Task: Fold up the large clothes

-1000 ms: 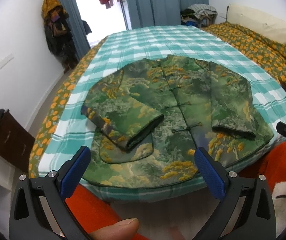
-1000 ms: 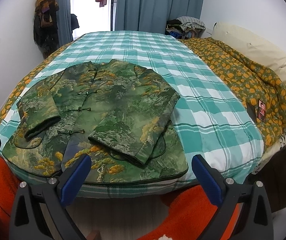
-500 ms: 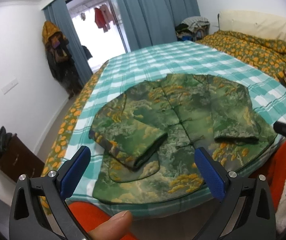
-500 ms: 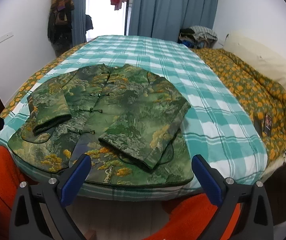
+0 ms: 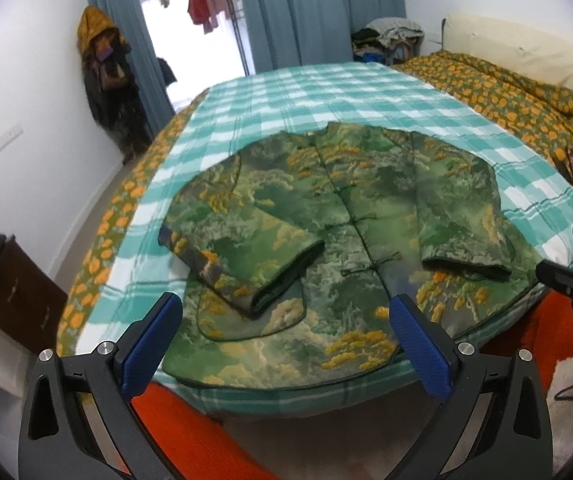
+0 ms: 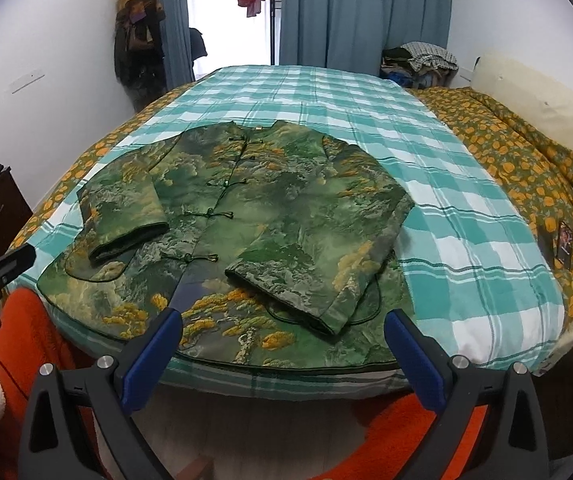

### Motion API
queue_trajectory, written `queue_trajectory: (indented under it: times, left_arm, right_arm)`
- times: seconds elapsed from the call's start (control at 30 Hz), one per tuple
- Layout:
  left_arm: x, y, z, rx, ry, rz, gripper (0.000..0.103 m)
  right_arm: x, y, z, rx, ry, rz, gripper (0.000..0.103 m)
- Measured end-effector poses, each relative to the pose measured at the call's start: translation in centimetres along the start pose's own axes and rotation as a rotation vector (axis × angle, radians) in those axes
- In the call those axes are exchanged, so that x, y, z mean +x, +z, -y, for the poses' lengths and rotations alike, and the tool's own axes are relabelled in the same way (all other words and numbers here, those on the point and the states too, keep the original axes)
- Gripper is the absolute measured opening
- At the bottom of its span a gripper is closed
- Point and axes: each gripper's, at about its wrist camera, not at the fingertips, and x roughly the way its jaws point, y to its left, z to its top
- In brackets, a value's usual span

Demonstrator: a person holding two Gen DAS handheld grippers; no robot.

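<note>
Both raised grippers gape empty; green-gold jacket (image 6: 246,232) lies flat, sleeves folded in.

White walls (image 6: 58,40), blue curtains (image 6: 350,12) framing a bright window (image 6: 230,24), and a bed with a checked sheet (image 6: 466,216).

Two hand-held grippers hang in mid-air, empty. The left gripper (image 5: 286,340) fills the bottom of its own view, black arms spread wide, blue pads (image 5: 152,344) far apart, nothing between them. The right gripper (image 6: 284,350) stands the same way across the bottom of its view, jaws wide, blue pads (image 6: 414,360) bare. Each tool also shows in the other's picture: the right at the right edge, the left at the left edge.
</note>
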Motion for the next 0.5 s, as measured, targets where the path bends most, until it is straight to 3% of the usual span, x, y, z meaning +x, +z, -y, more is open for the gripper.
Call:
queue_trajectory:
  times: [0.1, 0.33, 0.43, 0.5]
  left_arm:
    - [0.4, -0.1, -0.2, -0.013, -0.006, -0.020, 0.103]
    - [0.8, -0.3, -0.4, -0.023, -0.021, -0.038, 0.103]
    - [1.2, -0.3, -0.5, -0.036, -0.041, -0.056, 0.103]
    - [1.4, -0.4, -0.5, -0.041, -0.047, -0.067, 0.103]
  right_arm:
    - [0.2, -0.2, -0.3, -0.023, 0.008, -0.014, 0.102]
    - [0.9, -0.2, 2.1, -0.021, -0.089, 0.022, 0.102]
    - [3.0, 0.5, 2.7, -0.096, -0.066, 0.010, 0.102]
    - [5.8, 1.0, 1.8, -0.194, 0.013, -0.040, 0.102]
